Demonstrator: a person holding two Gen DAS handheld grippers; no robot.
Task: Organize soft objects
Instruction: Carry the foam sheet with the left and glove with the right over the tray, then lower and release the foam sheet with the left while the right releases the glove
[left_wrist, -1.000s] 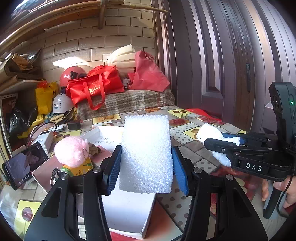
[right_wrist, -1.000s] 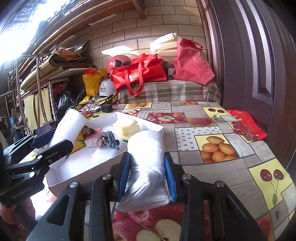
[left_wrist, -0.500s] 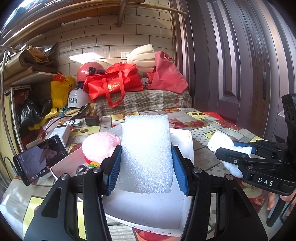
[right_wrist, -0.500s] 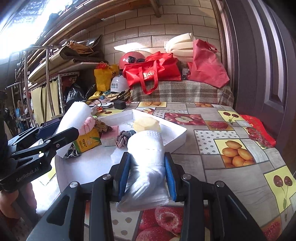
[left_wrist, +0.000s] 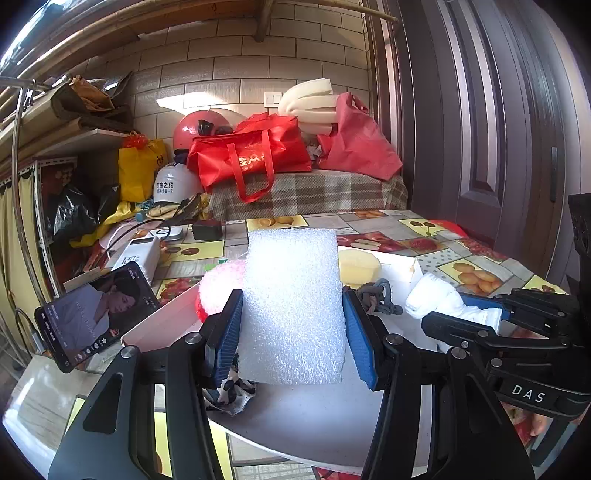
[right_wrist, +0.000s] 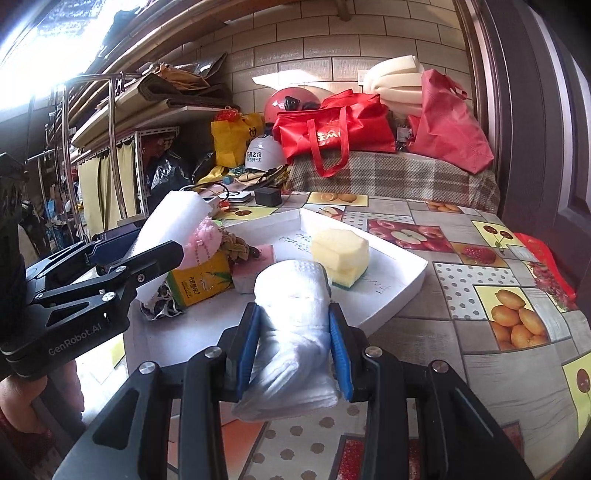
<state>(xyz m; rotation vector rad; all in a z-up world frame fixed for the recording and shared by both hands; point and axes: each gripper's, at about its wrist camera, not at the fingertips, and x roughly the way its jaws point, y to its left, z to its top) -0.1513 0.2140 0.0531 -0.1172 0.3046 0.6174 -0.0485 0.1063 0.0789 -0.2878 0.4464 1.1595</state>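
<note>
My left gripper (left_wrist: 291, 332) is shut on a white foam block (left_wrist: 293, 302) and holds it over the near-left part of the white tray (left_wrist: 332, 424); it also shows in the right wrist view (right_wrist: 110, 258). My right gripper (right_wrist: 293, 339) is shut on a rolled white cloth (right_wrist: 291, 321) at the tray's near edge (right_wrist: 399, 291); it shows in the left wrist view (left_wrist: 465, 310). In the tray lie a yellow sponge (right_wrist: 340, 254), a pink pompom (left_wrist: 221, 284), a grey knotted cord (left_wrist: 376, 295) and a yellow packet (right_wrist: 201, 282).
A phone (left_wrist: 96, 314) with its screen lit leans at the tray's left. A power bank (left_wrist: 140, 254) and a black charger (left_wrist: 207, 229) lie behind it. Red bags (left_wrist: 255, 155) and helmets (left_wrist: 173, 184) sit on a plaid bench at the back. A dark door (left_wrist: 498, 129) stands to the right.
Both grippers have moved forward and down over the tray with their loads still held. The sponge, the cord and the pompom have come closer.
</note>
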